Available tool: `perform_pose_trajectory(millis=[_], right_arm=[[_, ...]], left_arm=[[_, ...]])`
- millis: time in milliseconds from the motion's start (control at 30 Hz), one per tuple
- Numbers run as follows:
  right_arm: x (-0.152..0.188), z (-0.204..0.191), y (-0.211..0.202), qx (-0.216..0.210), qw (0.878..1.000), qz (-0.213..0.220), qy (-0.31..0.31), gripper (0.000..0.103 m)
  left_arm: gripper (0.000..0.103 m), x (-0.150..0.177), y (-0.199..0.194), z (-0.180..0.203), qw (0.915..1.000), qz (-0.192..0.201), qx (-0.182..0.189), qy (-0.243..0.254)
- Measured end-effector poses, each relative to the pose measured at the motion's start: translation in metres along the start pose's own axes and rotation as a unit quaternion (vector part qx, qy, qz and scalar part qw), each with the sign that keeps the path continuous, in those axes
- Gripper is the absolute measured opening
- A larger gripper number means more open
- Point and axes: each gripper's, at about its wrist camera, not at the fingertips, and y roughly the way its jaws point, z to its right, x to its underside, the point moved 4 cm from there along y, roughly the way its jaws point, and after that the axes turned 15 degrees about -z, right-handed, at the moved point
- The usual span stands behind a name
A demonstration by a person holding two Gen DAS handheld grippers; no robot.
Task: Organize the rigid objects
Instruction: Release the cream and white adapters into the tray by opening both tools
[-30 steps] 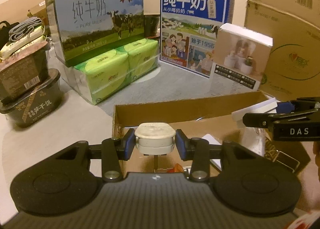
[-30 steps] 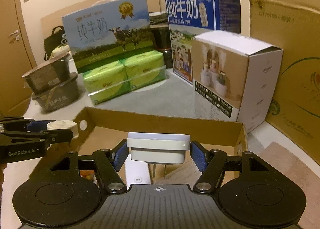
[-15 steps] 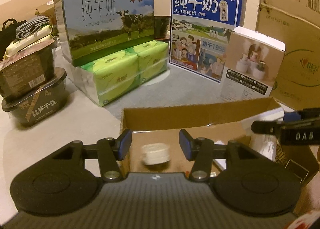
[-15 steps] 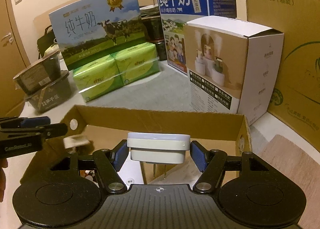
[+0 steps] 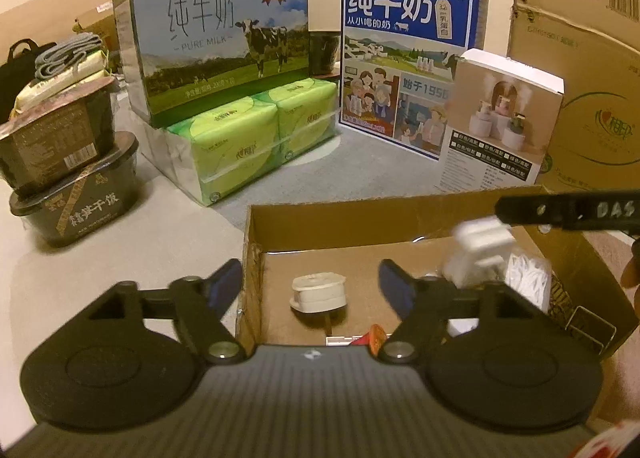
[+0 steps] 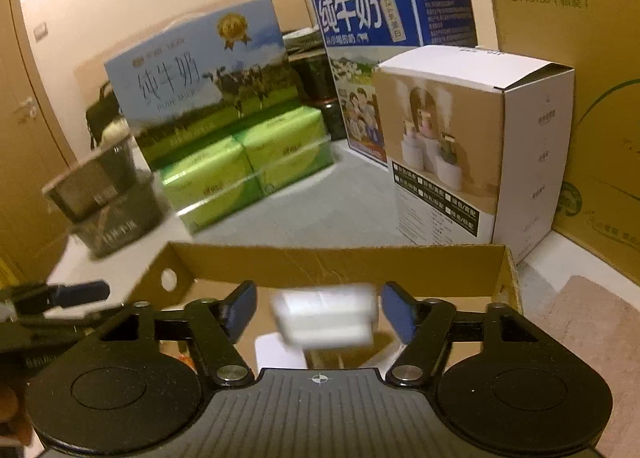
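Now the left gripper (image 5: 311,285) has its jaws opening, blue pads spread wide and nothing pressed between them. Below the gap a round white plug adapter (image 5: 317,292) lies tilted on the bare corrugated floor of the open cardboard box (image 5: 360,218), smooth matte plastic with a ribbed collar and a dark prong poking out underneath.

Over on the right gripper (image 6: 318,312), the jaws are opening too, and a rectangular white plug adapter (image 6: 326,316) sits blurred between the pads, clear of both. Flat slab top, boxy body, soft rounded corners; thin prongs show faintly beneath it.

The left wrist view catches that same rectangular adapter from the side, a white smear just under the other gripper's black finger marked "DAS", over the box's right end. It also shows a bundle of white cable (image 5: 526,272), a wire stand (image 5: 588,324) and a scrap of red packaging (image 5: 376,338) inside the box, none of which the right wrist view makes out.

The right wrist view gives the box's round hand hole (image 6: 168,280) in its left wall, and the white side panel of the humidifier carton (image 6: 440,138).

Behind, both views share glossy printed milk cartons, the cow one (image 5: 218,38) and the blue one (image 5: 404,70), shiny film-wrapped green tissue packs (image 5: 248,138), and two stacked dark food tubs (image 5: 68,178).
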Motion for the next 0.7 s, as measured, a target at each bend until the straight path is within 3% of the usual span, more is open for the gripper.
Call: perform_pose_trajectory(millis=[267, 533, 700], right_arm=[[0.015, 0.006, -0.033, 0.025, 1.000, 0.011, -0.005, 0.084], [0.061, 0.000, -0.083, 0.057, 0.998, -0.011, -0.012, 0.085], [0.096, -0.010, -0.119, 0.064, 0.998, -0.018, -0.005, 0.085]], left_arm=[[0.091, 0.018, -0.026, 0.004, 0.9999, 0.008, -0.004, -0.014], [0.102, 0.054, -0.080, 0.022, 0.9993, 0.010, -0.006, -0.035], [0.102, 0.080, -0.119, 0.035, 0.9987, 0.014, 0.006, -0.048]])
